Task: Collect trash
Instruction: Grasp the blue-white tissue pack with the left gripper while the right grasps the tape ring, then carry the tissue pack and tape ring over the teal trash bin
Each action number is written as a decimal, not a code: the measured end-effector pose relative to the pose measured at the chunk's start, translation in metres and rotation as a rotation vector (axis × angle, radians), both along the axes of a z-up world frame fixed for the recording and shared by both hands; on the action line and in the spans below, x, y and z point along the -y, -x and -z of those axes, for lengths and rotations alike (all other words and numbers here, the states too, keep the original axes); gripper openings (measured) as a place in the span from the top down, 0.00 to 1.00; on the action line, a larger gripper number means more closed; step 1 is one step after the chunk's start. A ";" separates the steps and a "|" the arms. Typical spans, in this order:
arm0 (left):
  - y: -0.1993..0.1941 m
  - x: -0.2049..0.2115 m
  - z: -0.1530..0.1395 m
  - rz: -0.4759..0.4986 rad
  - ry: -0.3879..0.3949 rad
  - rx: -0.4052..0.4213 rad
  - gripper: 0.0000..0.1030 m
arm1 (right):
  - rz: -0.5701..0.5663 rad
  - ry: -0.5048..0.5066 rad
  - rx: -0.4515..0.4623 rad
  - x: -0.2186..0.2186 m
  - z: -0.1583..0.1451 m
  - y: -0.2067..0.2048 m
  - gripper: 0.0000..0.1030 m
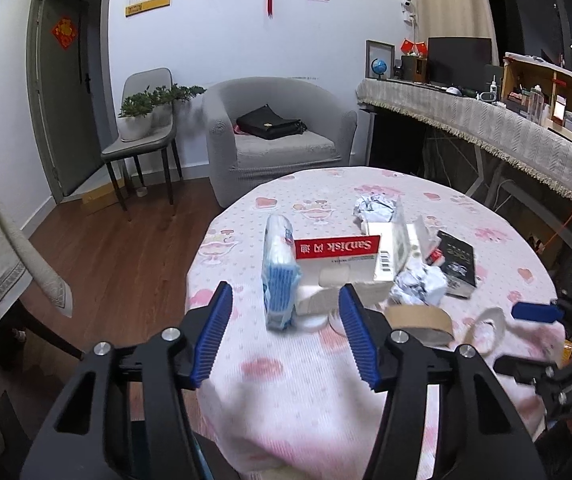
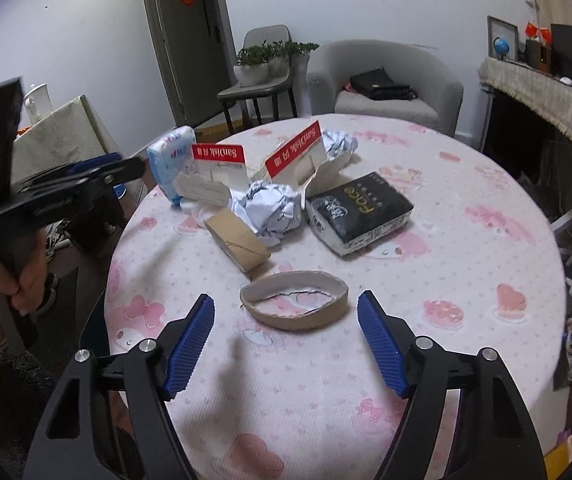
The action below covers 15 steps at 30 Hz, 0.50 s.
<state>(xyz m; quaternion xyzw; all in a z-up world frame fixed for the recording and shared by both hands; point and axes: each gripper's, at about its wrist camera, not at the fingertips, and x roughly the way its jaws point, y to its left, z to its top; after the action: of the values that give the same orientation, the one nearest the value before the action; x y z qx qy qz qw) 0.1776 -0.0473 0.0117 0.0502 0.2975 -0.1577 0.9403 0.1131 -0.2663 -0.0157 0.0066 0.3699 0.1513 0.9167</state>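
Trash lies clustered on a round table (image 2: 446, 280) under a pink cloth. My left gripper (image 1: 286, 292) is open at the table's near edge, and a blue tissue pack (image 1: 279, 276) and a red-and-white SanDisk card pack (image 1: 338, 256) stand just beyond its tips. My right gripper (image 2: 286, 300) is open, with a torn cardboard ring (image 2: 294, 320) lying between and just past its tips, untouched. Further in are a flattened cardboard tube (image 2: 237, 240), crumpled paper (image 2: 271, 208), a black box (image 2: 360, 208) and a second SanDisk pack (image 2: 294, 156).
A hand (image 2: 25, 280) holds the left gripper (image 2: 85, 172) off the table's left edge. Behind the table are a grey armchair (image 1: 277, 136) with a black bag, a chair (image 1: 145, 148) bearing potted plants, and a cloth-draped counter (image 1: 486, 120) at right. Wooden floor lies at left.
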 end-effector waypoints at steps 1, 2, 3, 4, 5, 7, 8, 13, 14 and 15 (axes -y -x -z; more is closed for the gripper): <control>-0.003 0.001 0.001 -0.001 0.003 -0.002 0.43 | 0.002 0.009 -0.004 -0.002 0.001 -0.001 0.27; -0.008 0.001 0.002 -0.006 0.012 -0.007 0.44 | 0.004 0.010 -0.006 -0.002 0.002 -0.003 0.27; -0.014 0.000 0.002 -0.011 0.026 -0.013 0.46 | 0.012 0.014 -0.013 -0.003 0.004 -0.005 0.27; -0.016 -0.001 0.003 -0.013 0.037 -0.018 0.47 | 0.017 0.018 -0.018 -0.004 0.006 -0.007 0.27; -0.022 -0.001 0.003 -0.019 0.050 -0.027 0.50 | 0.019 0.018 -0.023 -0.004 0.007 -0.010 0.27; -0.030 0.000 0.006 -0.027 0.063 -0.038 0.56 | 0.022 0.024 -0.030 -0.006 0.009 -0.013 0.27; -0.032 -0.001 0.006 -0.026 0.072 -0.048 0.66 | 0.024 0.034 -0.034 -0.007 0.011 -0.015 0.27; -0.035 -0.007 0.005 -0.034 0.113 -0.074 0.83 | 0.034 0.058 -0.035 -0.012 0.015 -0.021 0.29; -0.033 -0.008 0.002 -0.033 0.111 -0.069 0.84 | 0.036 0.064 -0.034 -0.014 0.015 -0.022 0.33; -0.032 -0.009 0.001 -0.031 0.109 -0.064 0.84 | 0.045 0.083 -0.030 -0.017 0.015 -0.023 0.36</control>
<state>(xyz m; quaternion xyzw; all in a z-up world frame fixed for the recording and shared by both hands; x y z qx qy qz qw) 0.2097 -0.0384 0.0108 -0.0107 0.3192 -0.1606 0.9339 0.1365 -0.2498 -0.0312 -0.0208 0.3893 0.1151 0.9137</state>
